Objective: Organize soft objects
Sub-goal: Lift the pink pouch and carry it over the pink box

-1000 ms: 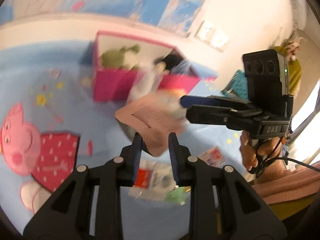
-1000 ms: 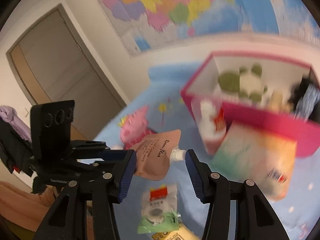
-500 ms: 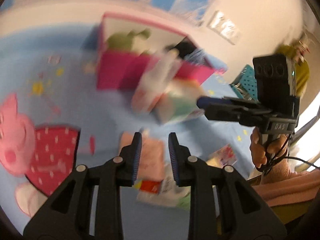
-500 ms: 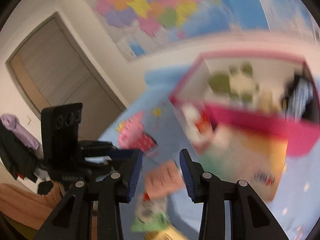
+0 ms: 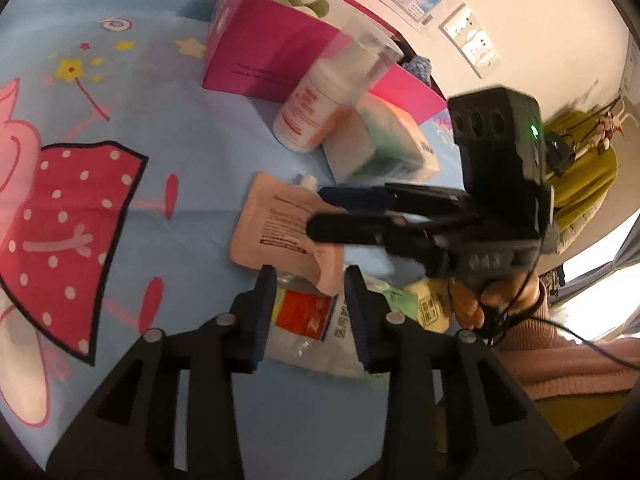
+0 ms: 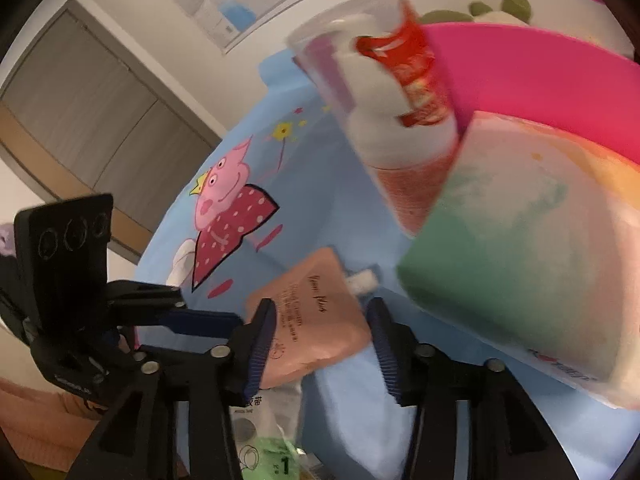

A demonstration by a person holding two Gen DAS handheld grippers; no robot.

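While both sets of jaws are opening, the pink spout pouch (image 5: 286,227) lies flat on the blue cartoon sheet (image 5: 192,152), w/ its lower corner overlapping a white sachet w/ red label (image 5: 308,320). Left gripper (image 5: 310,286) hovers just above that corner; fingers apart, pads not pressing it. Right gripper (image 6: 320,320) straddles the pouch in its own view, fingers wide, gap visible on the spout side, so no grip. Pouch sits near a tissue pack (image 5: 380,144) and a clear-capped white bottle (image 5: 320,100), both in front of the pink box (image 5: 272,52). Green plush (image 5: 296,0) sits inside the box. Green packet (image 6: 272,456) near the bottom edge, partly hidden.
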